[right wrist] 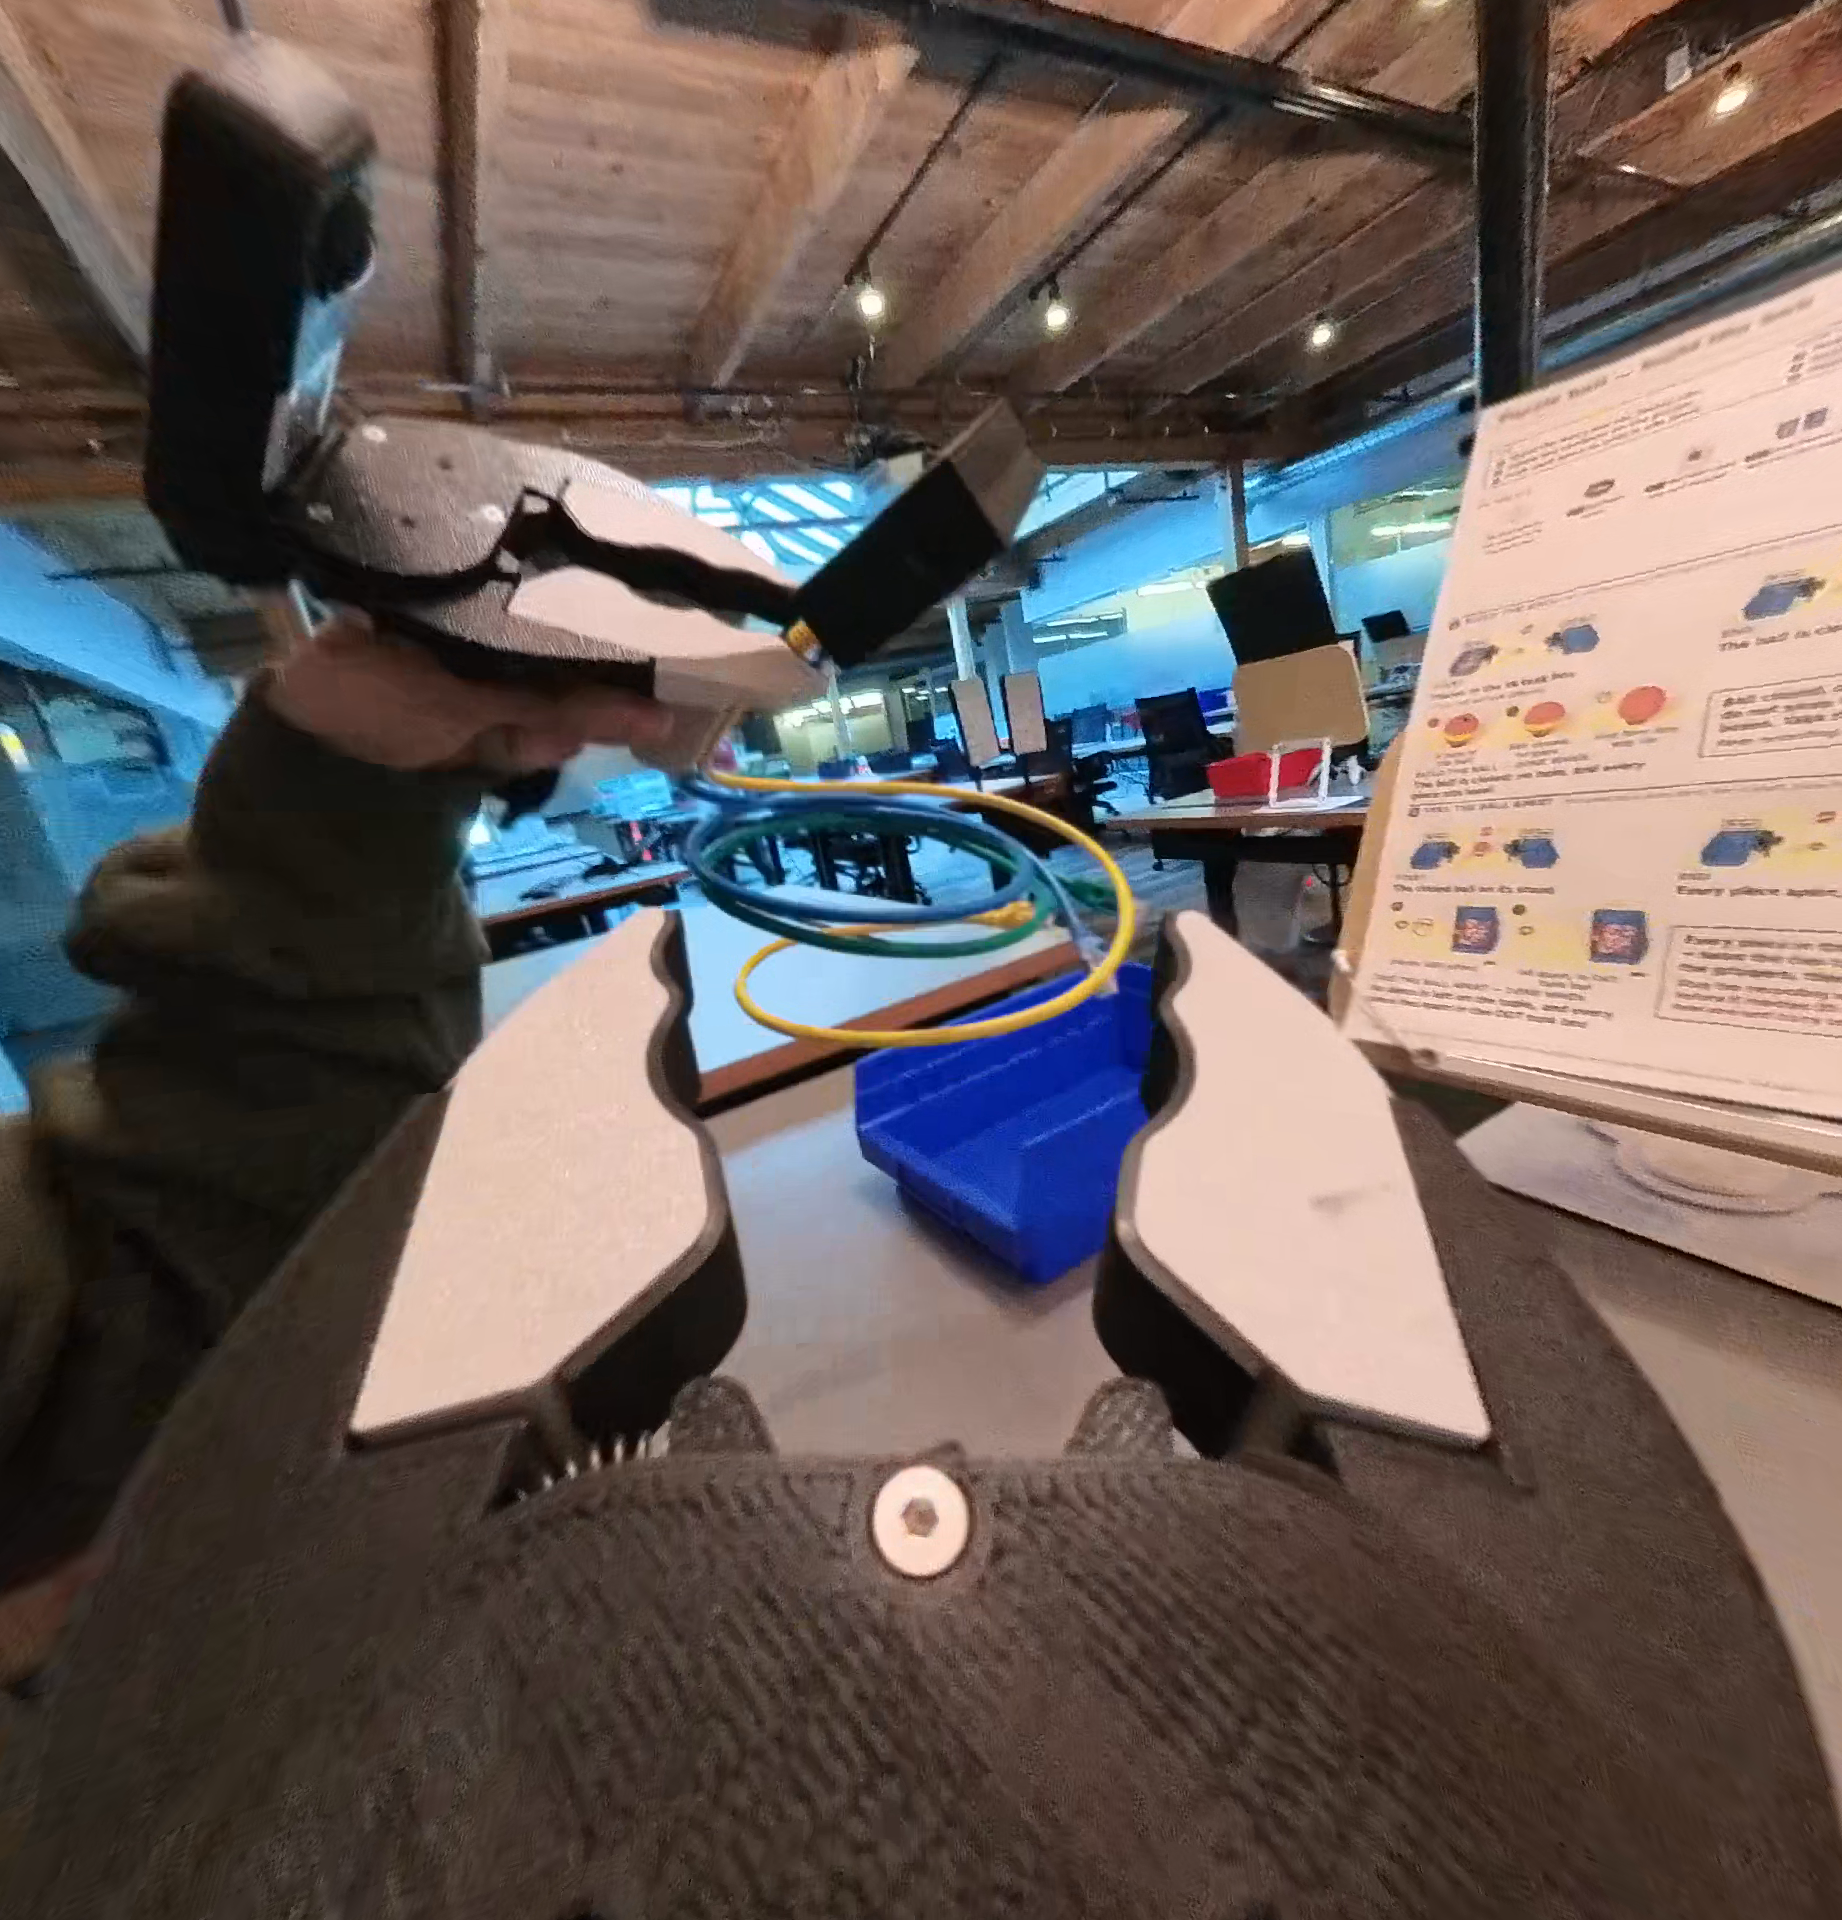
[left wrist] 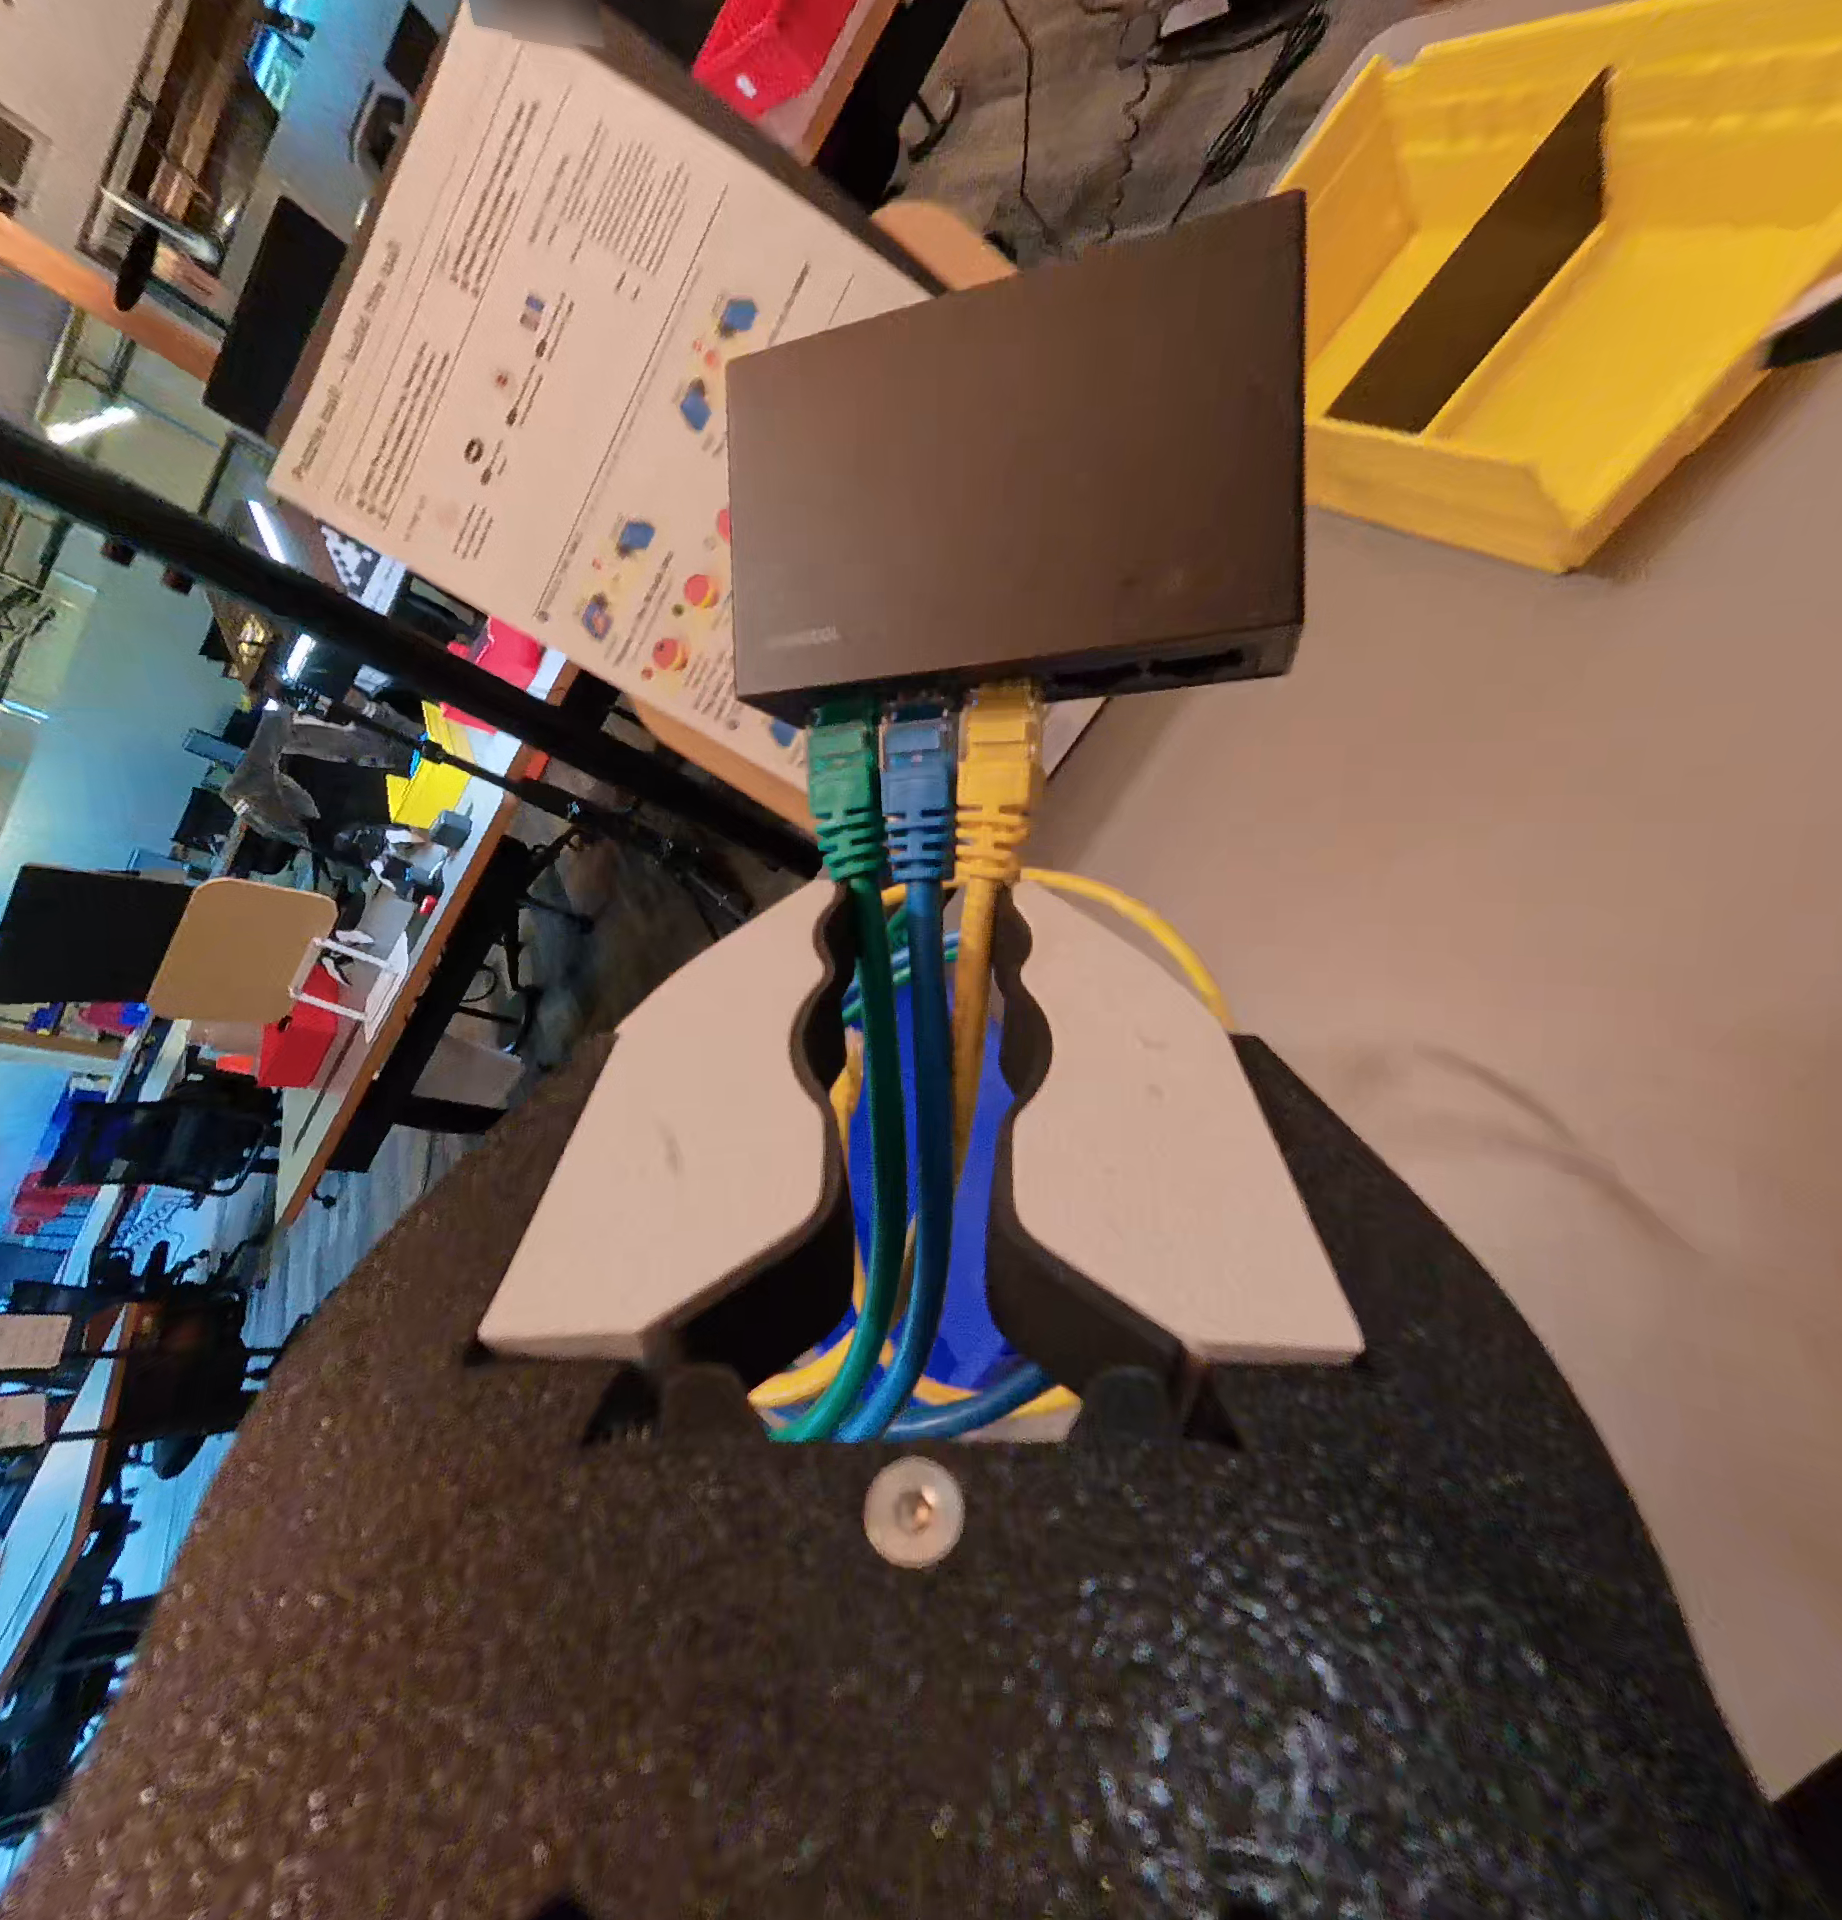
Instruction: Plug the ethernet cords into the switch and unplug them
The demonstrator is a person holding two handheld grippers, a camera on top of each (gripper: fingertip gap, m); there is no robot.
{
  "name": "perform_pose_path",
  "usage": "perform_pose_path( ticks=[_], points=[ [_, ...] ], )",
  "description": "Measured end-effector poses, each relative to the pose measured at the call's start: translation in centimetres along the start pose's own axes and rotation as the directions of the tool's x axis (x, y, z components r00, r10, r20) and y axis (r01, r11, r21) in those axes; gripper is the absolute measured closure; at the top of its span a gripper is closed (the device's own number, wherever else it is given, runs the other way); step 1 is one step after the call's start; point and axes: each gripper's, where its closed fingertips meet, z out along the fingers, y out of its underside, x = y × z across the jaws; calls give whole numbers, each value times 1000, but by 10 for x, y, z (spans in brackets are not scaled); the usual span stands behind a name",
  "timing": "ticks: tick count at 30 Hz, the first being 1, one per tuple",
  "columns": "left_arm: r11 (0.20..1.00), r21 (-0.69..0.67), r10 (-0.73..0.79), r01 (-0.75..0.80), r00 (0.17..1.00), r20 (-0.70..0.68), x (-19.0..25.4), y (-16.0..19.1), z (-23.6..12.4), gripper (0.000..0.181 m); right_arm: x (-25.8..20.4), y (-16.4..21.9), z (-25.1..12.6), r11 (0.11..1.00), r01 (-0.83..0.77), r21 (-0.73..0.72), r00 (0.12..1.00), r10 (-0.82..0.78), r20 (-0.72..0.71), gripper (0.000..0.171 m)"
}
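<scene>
My left gripper (left wrist: 922,904) is shut on three ethernet cords just behind their plugs. The green plug (left wrist: 844,790), blue plug (left wrist: 917,779) and yellow plug (left wrist: 995,769) sit side by side in the black switch (left wrist: 1010,468). The ports to their right (left wrist: 1156,670) are empty. In the right wrist view the left gripper (right wrist: 782,649) holds the switch (right wrist: 927,540) up in the air. The cords (right wrist: 896,883) hang below it in loose loops with free ends. My right gripper (right wrist: 922,935) is open and empty, low over the table.
A blue bin (right wrist: 1010,1132) stands on the grey table (right wrist: 875,1299) right ahead of my right gripper. A yellow bin (left wrist: 1519,312) lies beyond the switch. An upright instruction sheet (right wrist: 1675,727) stands at the right. A person's sleeve (right wrist: 304,883) fills the left. One gripper's finger ends stand about 15 cm off the other's.
</scene>
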Motion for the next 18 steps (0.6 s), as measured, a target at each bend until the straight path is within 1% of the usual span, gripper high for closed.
perform_pose_path(
  ticks=[2,4,6,8,9,10,11,12,14,15,16,18],
  points=[
    [1000,13,2,-2,1000,-12,27,-5,3,156,-6,-7,0,996,-72,47,997,72,1,88],
    [999,30,-18,19,999,-32,56,-4,14,156,6,-4,0,991,-112,67,991,116,-69,91],
    [997,41,-59,60,998,-39,82,2,28,156,20,6,0,977,-196,82,972,205,-112,92],
    [994,48,-101,103,994,-41,105,10,43,155,31,18,0,946,-310,94,942,320,-106,106],
    [991,47,-122,124,992,-43,116,16,51,155,36,25,2,930,-354,93,926,363,-101,111],
    [989,42,-138,140,989,-44,127,22,57,155,40,34,5,924,-375,77,919,381,-98,119],
    [988,37,-150,152,988,-40,135,28,63,155,44,44,7,928,-369,48,922,372,-102,131],
    [986,31,-163,164,986,-25,141,34,68,155,50,53,9,930,-367,31,923,368,-116,132],
    [980,33,-198,198,980,-6,149,46,76,155,55,64,13,928,-374,3,925,373,-73,134],
    [978,34,-206,207,978,-25,153,52,78,154,57,70,14,925,-378,-27,925,376,-46,135],
    [979,32,-196,200,977,-84,161,57,80,152,57,74,13,915,-399,-56,917,399,-13,136],
    [978,50,-181,200,950,-253,178,62,75,145,58,79,12,887,-443,-130,888,454,70,138]
  ],
)
